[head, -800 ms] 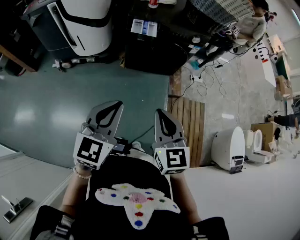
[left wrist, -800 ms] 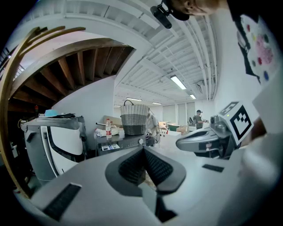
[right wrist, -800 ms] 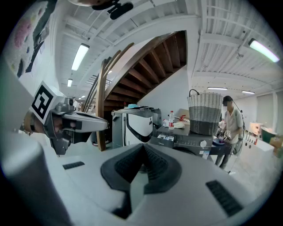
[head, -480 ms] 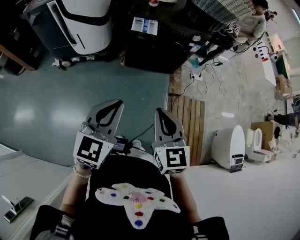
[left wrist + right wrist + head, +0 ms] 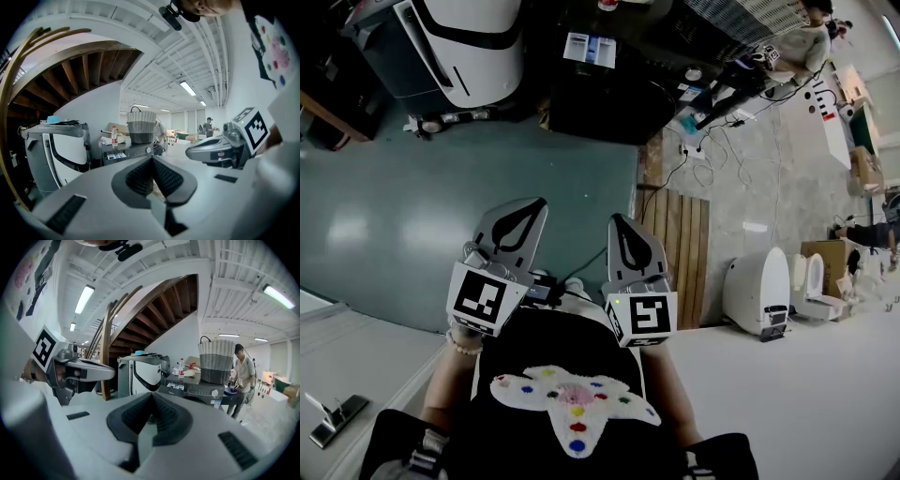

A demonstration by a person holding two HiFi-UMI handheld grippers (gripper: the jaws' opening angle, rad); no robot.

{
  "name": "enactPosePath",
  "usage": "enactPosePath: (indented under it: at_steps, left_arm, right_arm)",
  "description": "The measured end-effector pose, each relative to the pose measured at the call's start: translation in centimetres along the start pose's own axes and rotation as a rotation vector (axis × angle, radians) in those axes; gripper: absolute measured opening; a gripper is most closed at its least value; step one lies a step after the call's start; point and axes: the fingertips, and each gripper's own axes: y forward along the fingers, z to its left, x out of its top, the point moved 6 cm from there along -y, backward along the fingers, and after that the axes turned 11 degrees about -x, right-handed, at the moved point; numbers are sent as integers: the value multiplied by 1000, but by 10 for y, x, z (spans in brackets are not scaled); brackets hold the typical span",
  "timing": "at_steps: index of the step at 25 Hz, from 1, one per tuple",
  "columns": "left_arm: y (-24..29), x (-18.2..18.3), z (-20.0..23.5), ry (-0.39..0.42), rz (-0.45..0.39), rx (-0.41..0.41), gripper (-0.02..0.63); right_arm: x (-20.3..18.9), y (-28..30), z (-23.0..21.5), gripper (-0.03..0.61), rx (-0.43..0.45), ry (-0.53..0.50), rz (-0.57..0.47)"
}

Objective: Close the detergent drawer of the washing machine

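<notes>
I hold both grippers low in front of my body, side by side and a little apart, tips aimed forward over a teal floor (image 5: pixel 412 216). My left gripper (image 5: pixel 528 210) has its two fingers pressed fully together. The ribbed dark pads meet in a line with nothing between them. My right gripper (image 5: pixel 621 225) is the same: fingers closed tight against each other and empty.

The washing machine (image 5: pixel 595 108), a dark unit, stands well ahead of me across the floor, far from both grippers. Its detergent drawer (image 5: pixel 589 51) sits at the left end of the front panel, marked by white and blue labels. From this distance I cannot tell whether it is pulled out.

A woven basket (image 5: pixel 140 125) sits on top of the machine, and a bottle (image 5: pixel 114 136) stands to the left of the basket. A large white and grey appliance (image 5: pixel 473 42) stands to the machine's left. A person (image 5: pixel 243 369) stands at the machine's right side. Wooden boards (image 5: pixel 682 248) lie on the floor just ahead of my right gripper.
</notes>
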Motion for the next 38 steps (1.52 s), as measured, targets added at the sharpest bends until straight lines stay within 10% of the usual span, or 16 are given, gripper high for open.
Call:
enactPosePath:
  at_steps: [38]
  left_arm:
    - [-50, -9, 14, 49, -62, -71, 11]
  right_arm:
    - [6, -18, 54, 5, -104, -40, -46]
